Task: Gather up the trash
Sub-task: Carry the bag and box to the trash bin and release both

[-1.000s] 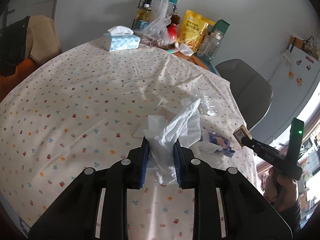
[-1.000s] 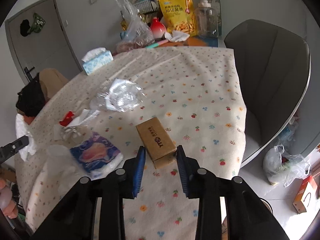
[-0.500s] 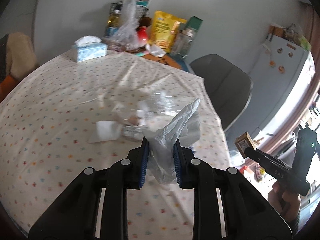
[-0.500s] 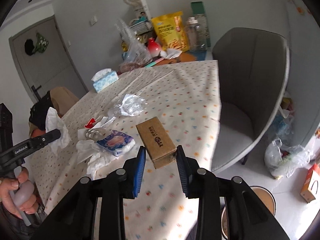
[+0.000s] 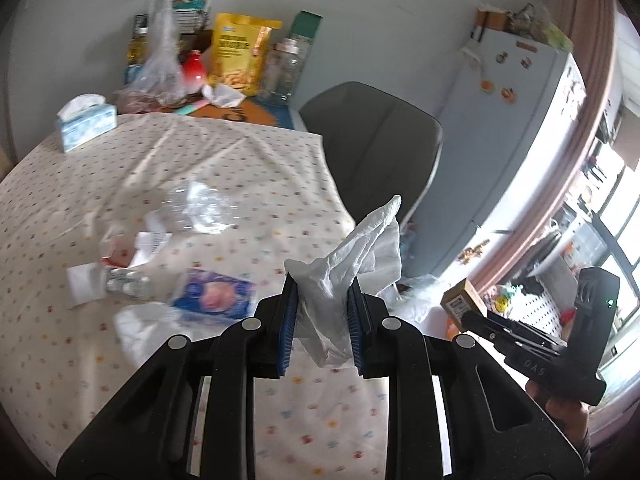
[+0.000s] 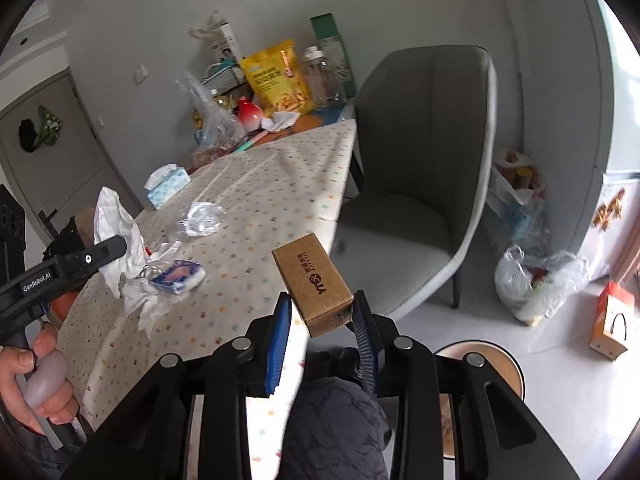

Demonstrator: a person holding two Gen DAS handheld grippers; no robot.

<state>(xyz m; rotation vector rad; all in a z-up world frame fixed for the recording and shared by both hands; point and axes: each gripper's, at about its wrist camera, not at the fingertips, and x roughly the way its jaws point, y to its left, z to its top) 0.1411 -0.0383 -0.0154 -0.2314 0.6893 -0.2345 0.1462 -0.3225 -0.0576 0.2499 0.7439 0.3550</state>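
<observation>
My left gripper (image 5: 322, 300) is shut on a crumpled white tissue (image 5: 352, 248), held above the table's right edge; the tissue (image 6: 116, 232) and that gripper (image 6: 120, 246) also show at the left of the right wrist view. My right gripper (image 6: 322, 304) is shut on a small brown cardboard box (image 6: 314, 282), held past the table's near corner above a dark trouser leg (image 6: 332, 420). The box (image 5: 458, 300) shows at the lower right of the left wrist view. On the dotted tablecloth (image 5: 100, 184) lie a clear plastic wrapper (image 5: 200, 206), a blue packet (image 5: 214, 292) and white paper scraps (image 5: 136, 324).
A grey chair (image 6: 424, 184) stands at the table's right side. A round bin (image 6: 480, 368) sits on the floor below my right gripper, with filled plastic bags (image 6: 536, 284) beyond. A tissue box (image 5: 86, 126), snack bag (image 5: 240, 52) and bottles stand at the table's far end.
Both grippers have swung right and lifted away from the table, each carrying its item. The chair, floor and bin have come into the right wrist view.
</observation>
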